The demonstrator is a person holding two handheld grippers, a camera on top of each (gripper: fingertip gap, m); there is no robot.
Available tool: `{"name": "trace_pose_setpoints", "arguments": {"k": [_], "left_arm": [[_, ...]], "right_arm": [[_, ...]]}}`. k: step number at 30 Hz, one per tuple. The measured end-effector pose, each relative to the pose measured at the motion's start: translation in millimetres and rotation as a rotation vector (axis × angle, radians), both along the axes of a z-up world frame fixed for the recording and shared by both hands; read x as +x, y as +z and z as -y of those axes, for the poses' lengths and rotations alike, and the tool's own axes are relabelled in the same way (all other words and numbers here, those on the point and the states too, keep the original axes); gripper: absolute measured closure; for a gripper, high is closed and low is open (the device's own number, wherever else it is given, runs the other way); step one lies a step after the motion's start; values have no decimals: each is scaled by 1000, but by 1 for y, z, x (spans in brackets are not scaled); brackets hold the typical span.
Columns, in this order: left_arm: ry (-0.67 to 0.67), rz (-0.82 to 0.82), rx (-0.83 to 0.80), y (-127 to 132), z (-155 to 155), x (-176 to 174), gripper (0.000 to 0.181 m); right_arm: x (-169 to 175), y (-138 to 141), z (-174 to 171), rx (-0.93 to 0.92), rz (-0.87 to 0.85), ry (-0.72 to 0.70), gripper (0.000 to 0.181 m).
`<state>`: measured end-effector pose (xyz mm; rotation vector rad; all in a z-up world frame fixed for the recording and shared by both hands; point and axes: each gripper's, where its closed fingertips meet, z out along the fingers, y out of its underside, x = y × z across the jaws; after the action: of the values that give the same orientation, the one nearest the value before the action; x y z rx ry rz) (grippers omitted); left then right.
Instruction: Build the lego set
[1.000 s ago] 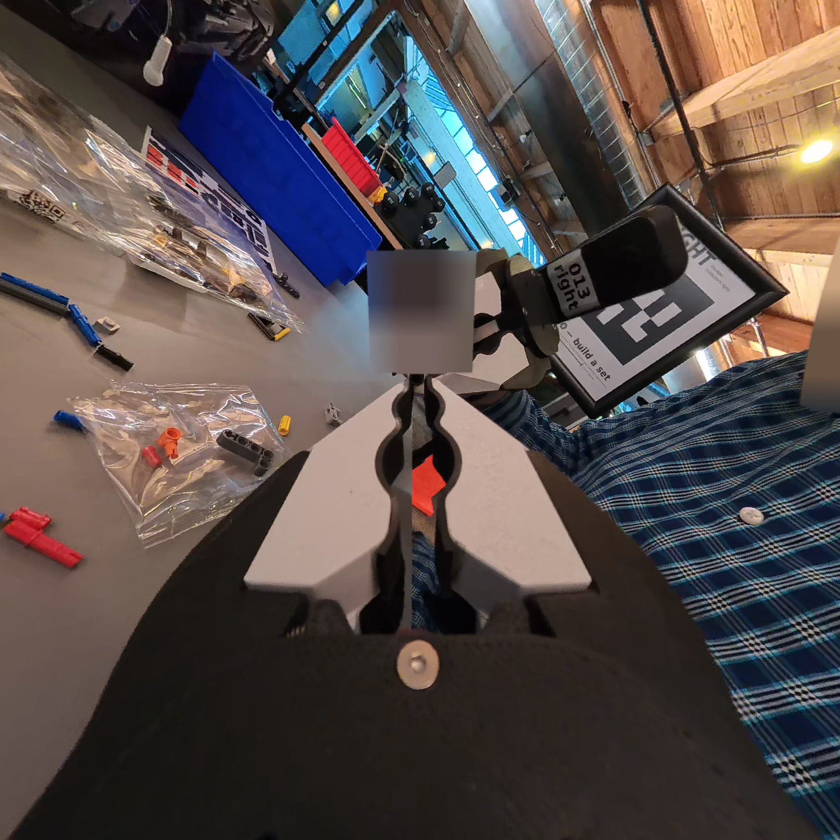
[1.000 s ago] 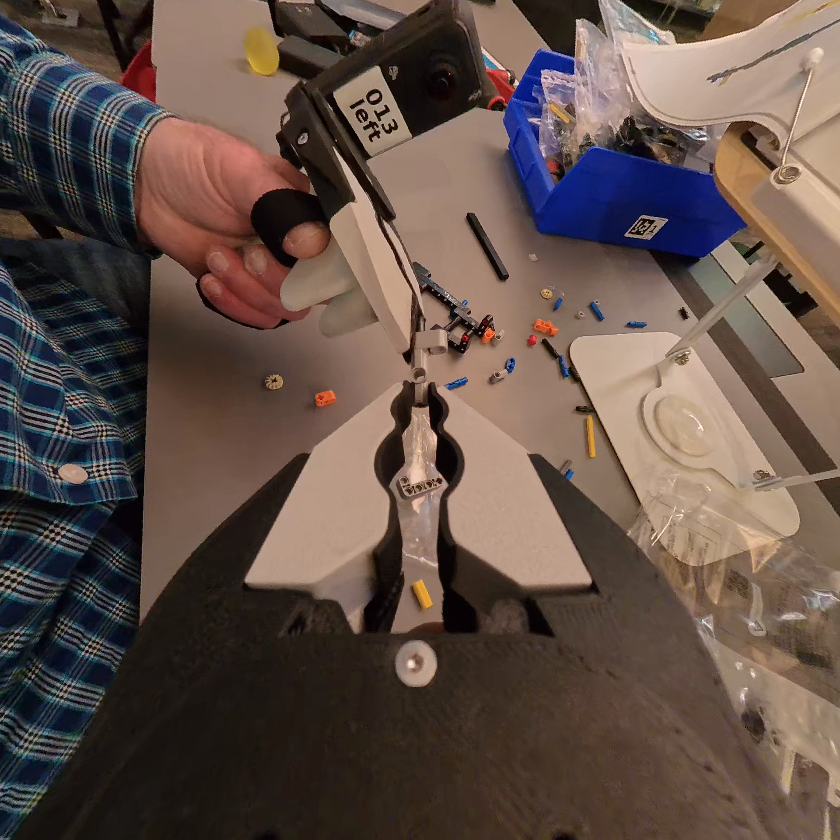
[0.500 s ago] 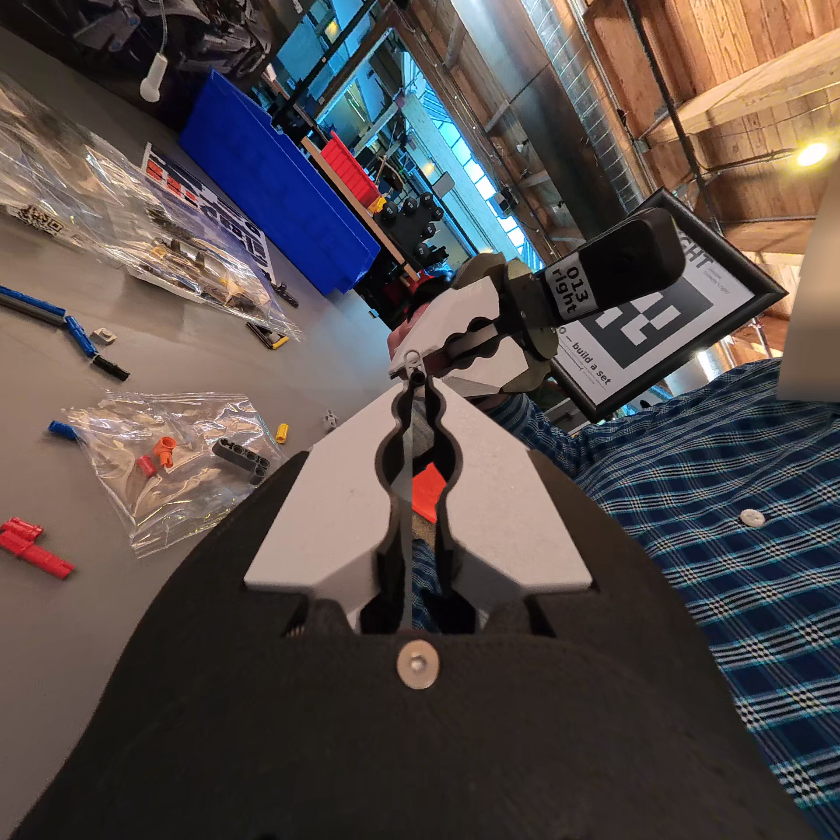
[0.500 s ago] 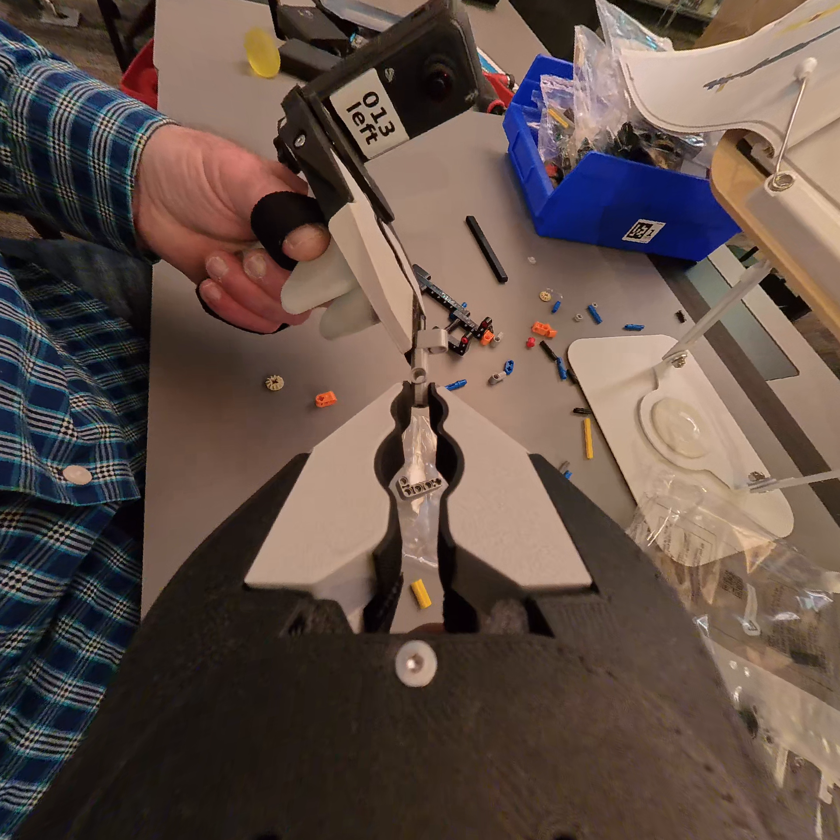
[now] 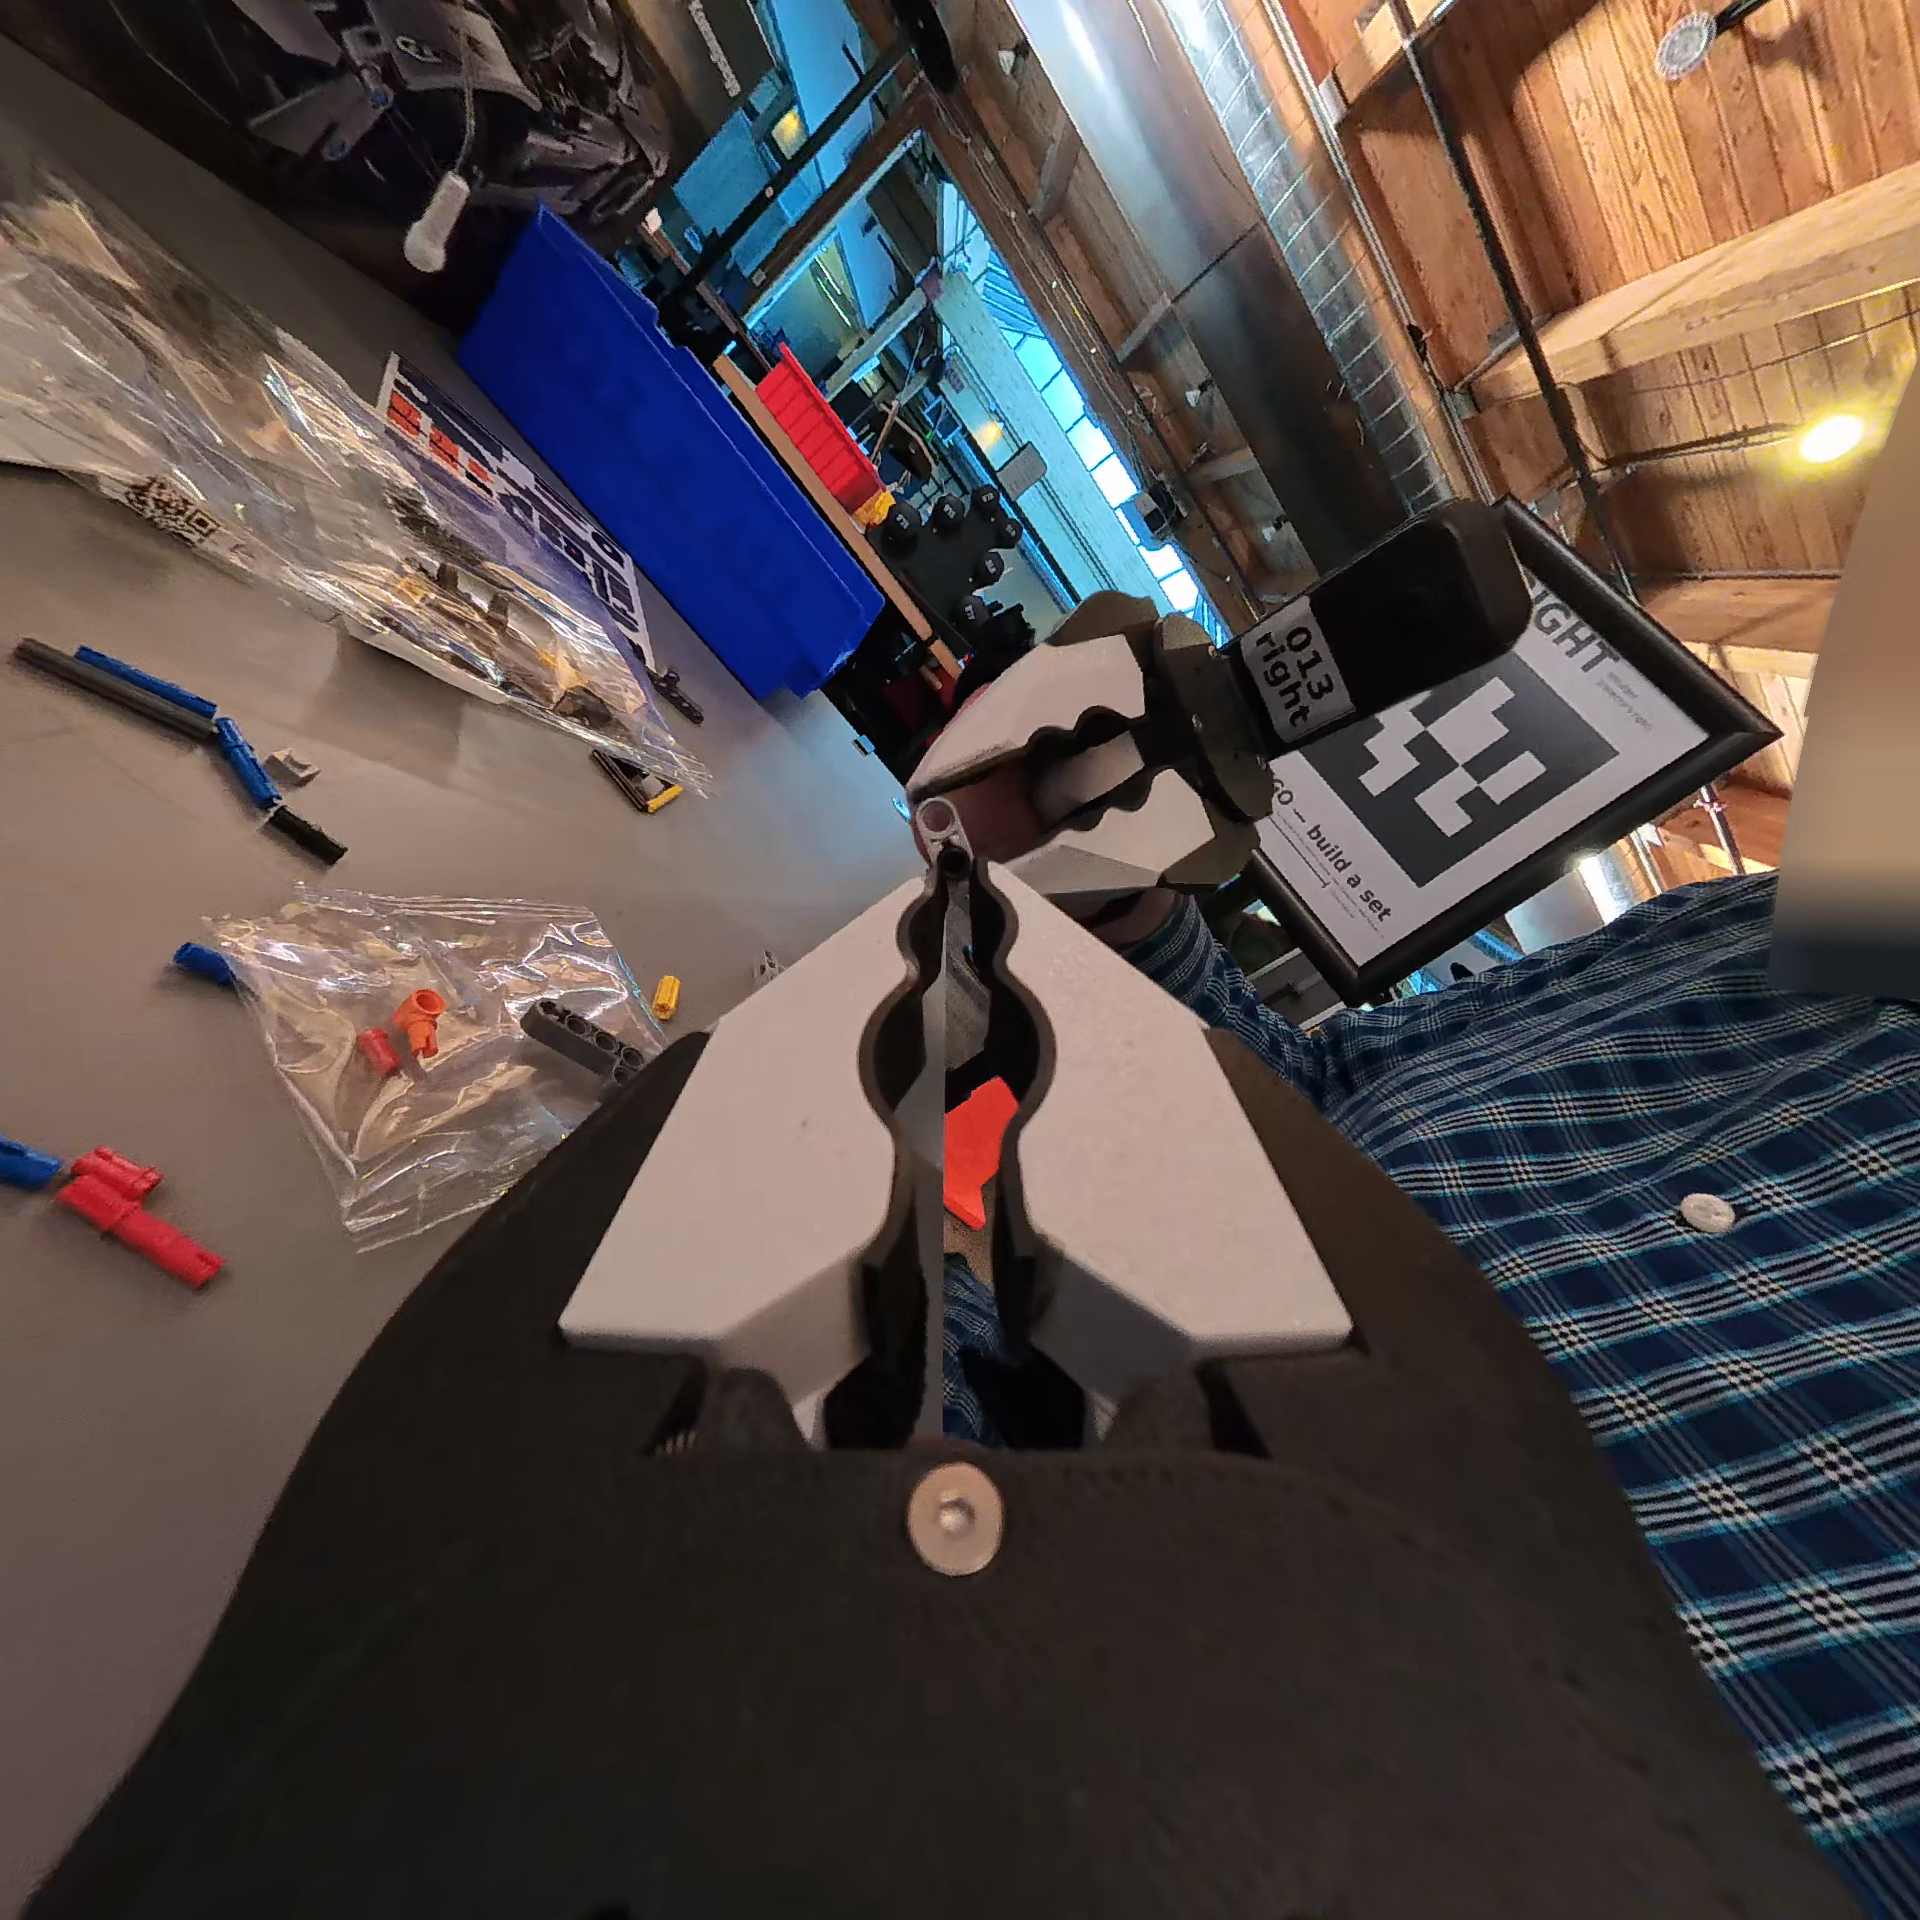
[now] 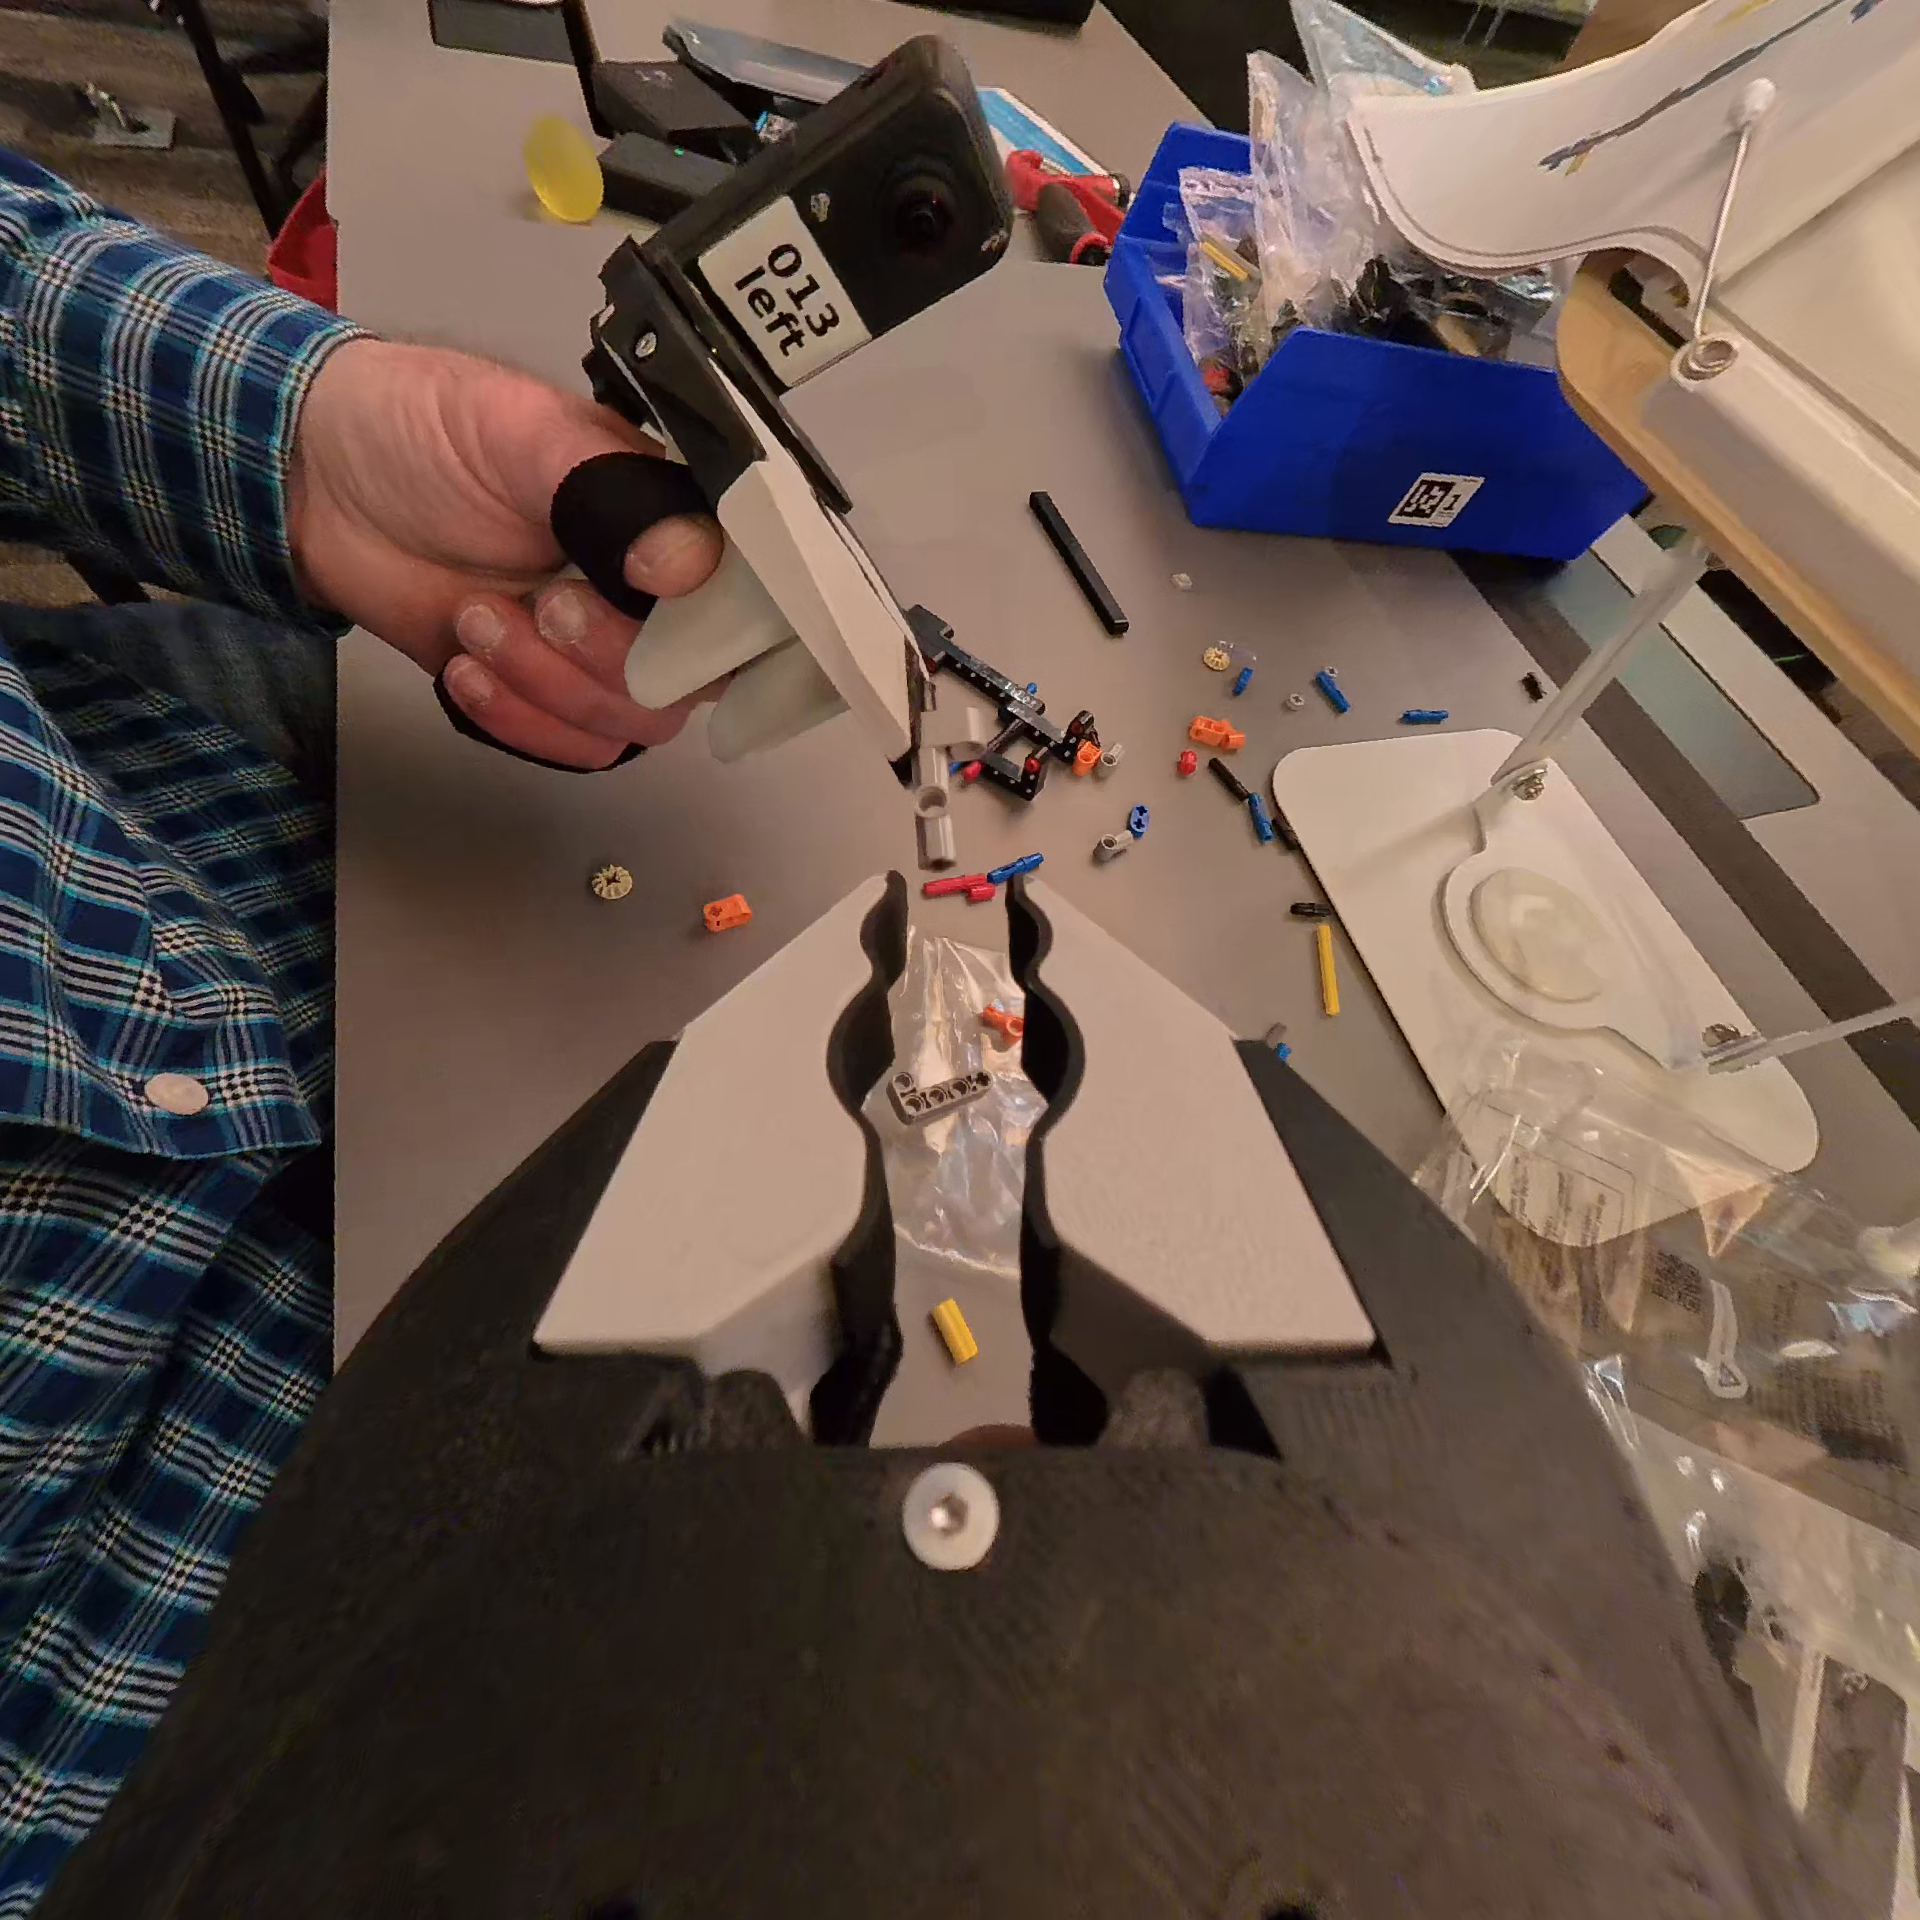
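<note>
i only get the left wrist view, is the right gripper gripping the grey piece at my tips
Observer: No. In the right wrist view the right gripper is open and the grey piece hangs just beyond its tips, apart from them.
Operator: so what holds it
Observer: Only the left gripper, shut on the piece's upper end; the lower end points down toward the right gripper.
Operator: where's the part-built model, i can't see it
Observer: A black part-built assembly lies on the table just past the held piece, with loose small pieces scattered around it.
</note>
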<state>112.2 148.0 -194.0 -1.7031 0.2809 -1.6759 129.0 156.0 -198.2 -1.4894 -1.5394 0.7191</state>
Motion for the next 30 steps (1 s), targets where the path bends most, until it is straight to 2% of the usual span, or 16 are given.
{"name": "trace_pose_setpoints", "arguments": {"k": [11,16,21,26,30], "left_arm": [[34,-9,7,2,-5,-10,180],[65,-30,22,6,-7,-20,180],[100,-44,13,4,-7,-32,180],[126,-33,2,4,-3,-39,181],[137,-6,-3,6,1,-42,181]], "right_arm": [[32,8,-21,-31,-13,-91,164],[80,5,-39,-52,15,-225,162],[123,-16,-38,-93,72,-313,162],[130,-26,-30,-114,84,-316,163],[126,-20,-30,-107,72,-305,163]]}}
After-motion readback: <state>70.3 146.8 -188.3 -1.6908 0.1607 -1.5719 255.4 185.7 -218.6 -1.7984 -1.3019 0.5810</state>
